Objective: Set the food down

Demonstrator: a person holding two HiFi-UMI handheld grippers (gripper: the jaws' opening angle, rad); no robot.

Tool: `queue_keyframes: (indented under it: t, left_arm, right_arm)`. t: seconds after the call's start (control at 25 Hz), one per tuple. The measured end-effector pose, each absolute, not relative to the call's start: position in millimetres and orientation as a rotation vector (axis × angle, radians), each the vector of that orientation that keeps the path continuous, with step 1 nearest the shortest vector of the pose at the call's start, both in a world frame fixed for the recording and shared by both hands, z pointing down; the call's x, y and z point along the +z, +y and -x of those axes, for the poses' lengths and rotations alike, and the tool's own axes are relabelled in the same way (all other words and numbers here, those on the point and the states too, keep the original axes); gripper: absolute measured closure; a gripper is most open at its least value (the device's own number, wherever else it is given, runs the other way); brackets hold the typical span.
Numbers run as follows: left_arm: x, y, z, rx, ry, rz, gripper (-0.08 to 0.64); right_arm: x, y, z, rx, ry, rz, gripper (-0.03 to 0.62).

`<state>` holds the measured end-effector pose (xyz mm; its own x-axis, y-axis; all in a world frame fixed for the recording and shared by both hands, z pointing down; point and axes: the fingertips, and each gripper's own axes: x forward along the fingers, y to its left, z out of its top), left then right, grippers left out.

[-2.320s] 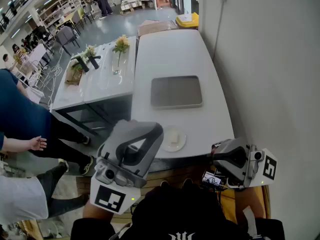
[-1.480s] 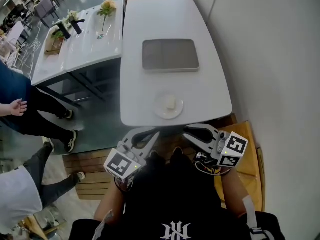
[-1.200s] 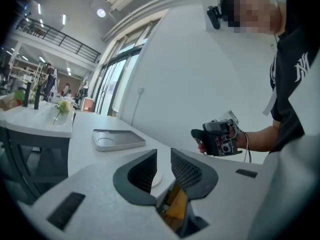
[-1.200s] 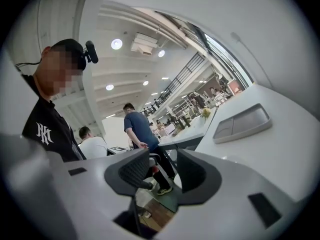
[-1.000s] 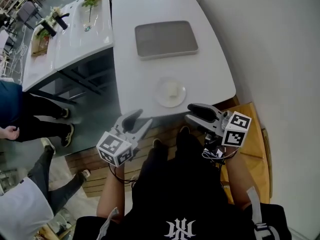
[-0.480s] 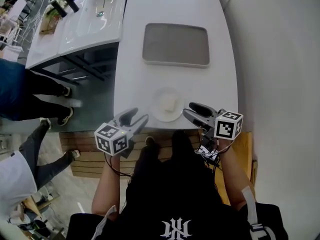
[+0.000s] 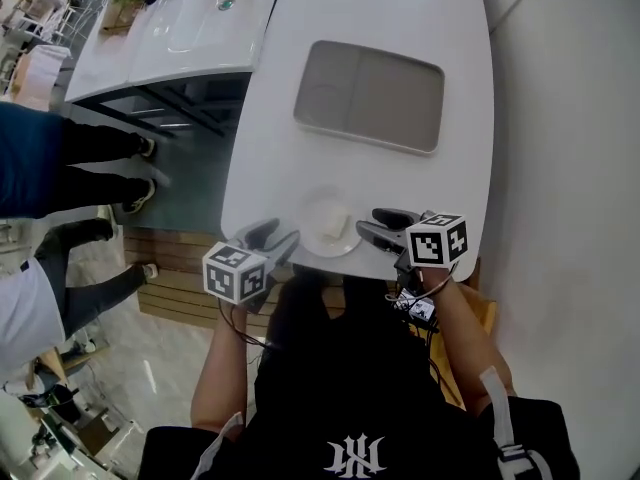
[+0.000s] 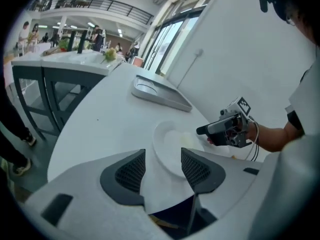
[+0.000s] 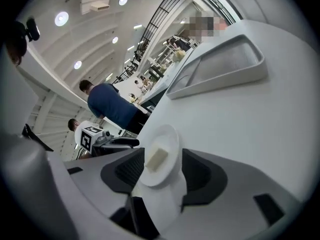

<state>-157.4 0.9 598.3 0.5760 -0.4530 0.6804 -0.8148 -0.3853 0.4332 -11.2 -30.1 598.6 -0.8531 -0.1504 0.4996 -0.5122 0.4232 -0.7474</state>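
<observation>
A small white plate point(image 7: 322, 230) carrying a pale block of food point(image 7: 334, 226) lies at the near edge of the white table point(image 7: 280, 118). My left gripper point(image 7: 274, 240) is at the plate's left rim; its jaws are opening, and the plate point(image 8: 168, 145) shows in the gap without the pads pressing on it. At the plate's right rim my right gripper point(image 7: 376, 226) is open. The plate point(image 9: 161, 143) and food point(image 9: 156, 158) lie between its spread jaws. Each gripper shows in the other's view: the right gripper point(image 8: 226, 128) and the left gripper point(image 9: 107, 140).
A grey tray point(image 7: 370, 96) lies farther back on the table; it also shows as the tray point(image 8: 160, 91) and the tray point(image 9: 220, 64). A second table point(image 7: 190, 28) stands to the left, with people point(image 7: 60, 158) beside it. A wall point(image 7: 570, 118) runs along the right.
Both grippers have come forward from beside my body to the two sides of the plate. Their jaws have spread wider.
</observation>
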Motion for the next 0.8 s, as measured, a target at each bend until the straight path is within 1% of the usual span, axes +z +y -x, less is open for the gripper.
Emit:
queue_keyframes:
  t: [0.2,0.4,0.64,0.72,0.8]
  left_arm:
    - [606.4,-3.7,152.0,0.532,-0.981,-1.982,0.365]
    - [614.4,-5.8,155.4,0.562,-0.925,-1.935,0.365]
    - [620.1,-6.4,152.9,0.637,-0.888,-1.932,0.37]
    - [623.0,-7.0,151.5,0.65,-0.872,-1.924,0.383]
    - [624.9,-6.9,152.1,0.667,-0.871,-1.917,0.418]
  right_arm:
    - [613.1,-28.3,13.8,1.448,-2.261,-0.581,0.387]
    - [620.5,-26.7,20.2,1.473,-2.213,-0.605,0.39]
    - [621.4,-27.4,29.0,1.525,-2.184,-0.593,0.415]
    - [622.5,-28.3,31.7,1.548,-2.174,-0.59,0.419]
    - [624.0,-28.4,33.3,1.559,-2.16,-0.587,0.428]
